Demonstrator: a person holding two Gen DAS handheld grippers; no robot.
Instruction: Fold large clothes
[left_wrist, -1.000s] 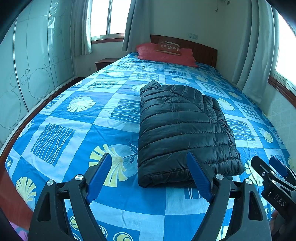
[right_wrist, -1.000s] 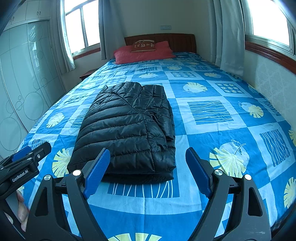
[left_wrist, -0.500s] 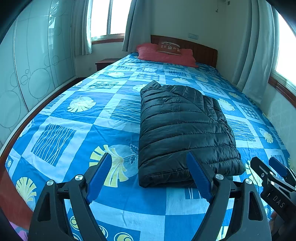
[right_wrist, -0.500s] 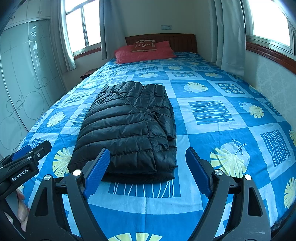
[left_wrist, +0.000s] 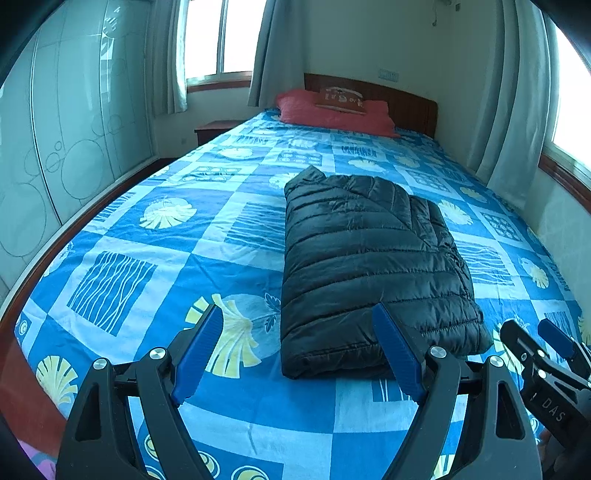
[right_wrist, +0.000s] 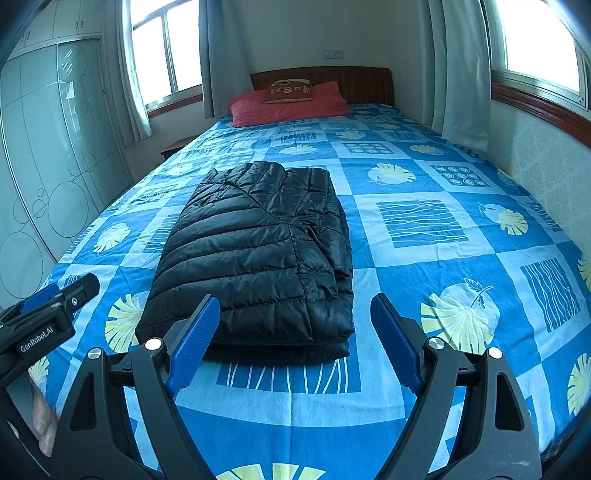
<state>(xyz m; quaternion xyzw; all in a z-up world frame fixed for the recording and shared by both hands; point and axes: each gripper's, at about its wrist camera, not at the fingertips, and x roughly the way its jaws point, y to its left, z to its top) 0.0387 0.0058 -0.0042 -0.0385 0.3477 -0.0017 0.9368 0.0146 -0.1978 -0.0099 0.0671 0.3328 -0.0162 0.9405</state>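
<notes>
The black puffer jacket (left_wrist: 373, 266) lies folded into a thick rectangle in the middle of my blue patterned bedspread (left_wrist: 155, 236), its near edge just beyond my fingertips. My left gripper (left_wrist: 297, 349) and right gripper (right_wrist: 293, 341) hang above the bed's foot, both spread wide and empty. A red pillow (right_wrist: 291, 105) rests against the headboard.

I stand at the foot of a bed (right_wrist: 424, 387) spread with a blue patterned sheet. At twelve o'clock a brown wooden headboard (right_wrist: 362, 83) backs red pillows (right_wrist: 291, 107). At ten o'clock glass wardrobe doors (left_wrist: 66, 147) etched with circles line the wall, a small nightstand (left_wrist: 214, 129) beyond them. Daylight pours through curtained windows (right_wrist: 539, 40) at eleven and two o'clock.
</notes>
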